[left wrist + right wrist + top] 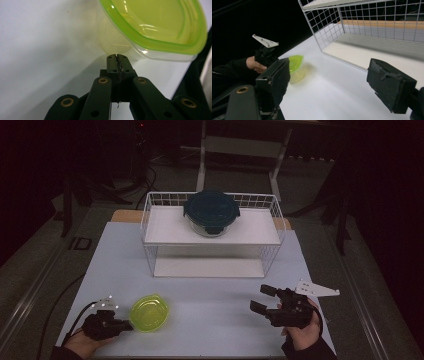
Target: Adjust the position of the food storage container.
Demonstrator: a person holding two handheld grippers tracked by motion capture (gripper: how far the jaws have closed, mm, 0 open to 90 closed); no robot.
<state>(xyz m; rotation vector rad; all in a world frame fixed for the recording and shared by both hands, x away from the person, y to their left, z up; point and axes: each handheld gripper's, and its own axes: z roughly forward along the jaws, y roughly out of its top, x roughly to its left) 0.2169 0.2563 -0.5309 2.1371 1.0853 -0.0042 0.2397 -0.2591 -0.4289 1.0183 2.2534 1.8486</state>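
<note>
Nearest the camera, low in the high view: two hand-held grippers, black, hard plastic.

The left gripper, lower left of the frame, was held in a hand. Its jaws were pressed together with nothing between them, their tips just beside the wall of the container in the left gripper view; whether they touched it could not be told.

The right gripper, lower right, was held in a hand. Its jaws stood spread and empty, and a grey three-cornered plate sat on top.

One container, lower left of centre, sat on the table just right of the left gripper. It was rounded, with a clear plastic body and a glossy yellow-green lid.

One table, with a pale, smooth, matt rectangular top.

One wire rack, centre of the frame. It was a white grid with two flat white shelves.

One round bowl stood on the upper shelf, its body clear, its lid dark blue-green with side clips.

The room beyond, along the upper edge of the frame, was dark, with a grey floor and pale frame legs.
</note>
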